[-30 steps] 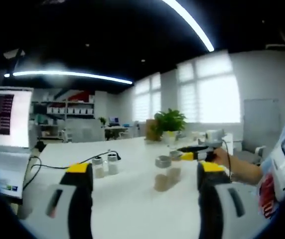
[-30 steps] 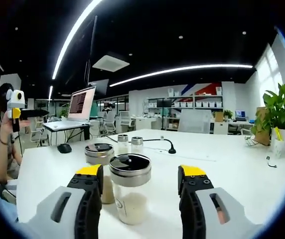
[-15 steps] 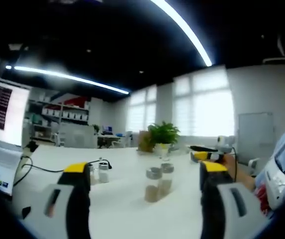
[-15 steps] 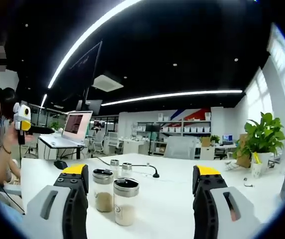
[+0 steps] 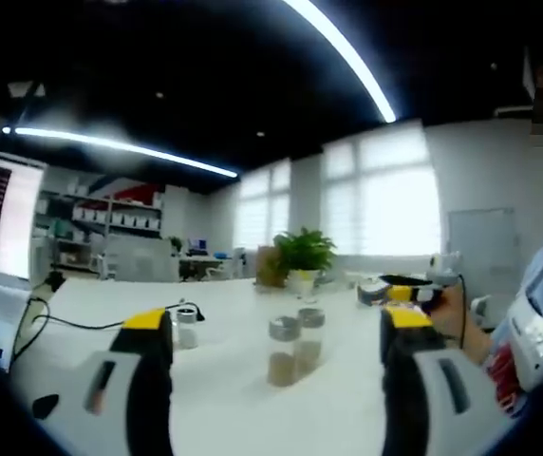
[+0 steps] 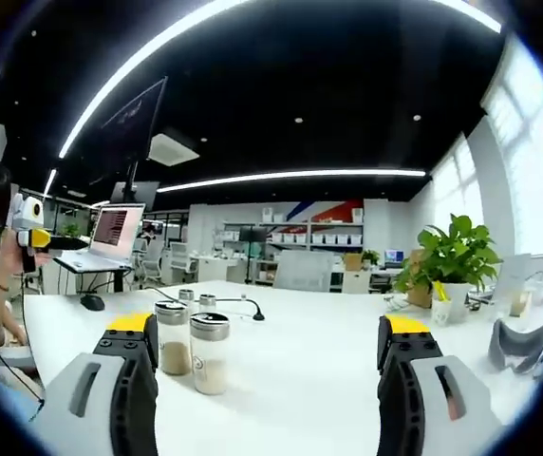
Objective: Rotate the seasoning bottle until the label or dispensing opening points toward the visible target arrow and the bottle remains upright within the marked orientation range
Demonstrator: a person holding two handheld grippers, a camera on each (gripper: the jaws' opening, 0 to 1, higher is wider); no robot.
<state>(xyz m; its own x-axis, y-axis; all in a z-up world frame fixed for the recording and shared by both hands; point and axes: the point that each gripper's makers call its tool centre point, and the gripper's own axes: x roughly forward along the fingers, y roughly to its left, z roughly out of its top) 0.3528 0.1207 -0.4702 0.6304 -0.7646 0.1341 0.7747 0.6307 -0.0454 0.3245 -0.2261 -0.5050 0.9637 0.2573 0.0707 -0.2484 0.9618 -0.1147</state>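
White table [image 6: 328,370] stretching out through an open office, strip lights overhead, shelves along the far wall, and a leafy potted plant [image 6: 454,261] standing toward the window side. Right gripper [image 6: 270,347] comes in with its yellow-tipped jaws spread wide and nothing between them; two seasoning bottles [image 6: 196,350] stand upright just ahead, nearer its left jaw, side by side and almost touching. Silver lids on both, clear bodies, the nearer one about a third full of pale powder, its neighbour holding something a touch browner. Behind them, two smaller shakers [image 6: 196,299] beside a black cable, contents too small to read. Over in the left gripper view, the left gripper [image 5: 273,332] is likewise wide open and empty, the same pair of bottles [image 5: 291,344] framed between its jaws but well off from them, tan fill in the lower part. No label, opening or arrow can be made out at this size. A laptop [image 6: 112,237] sits at the far end, its screen unreadable, and a grey headset-like object [image 6: 526,343] lies at the table's right edge.
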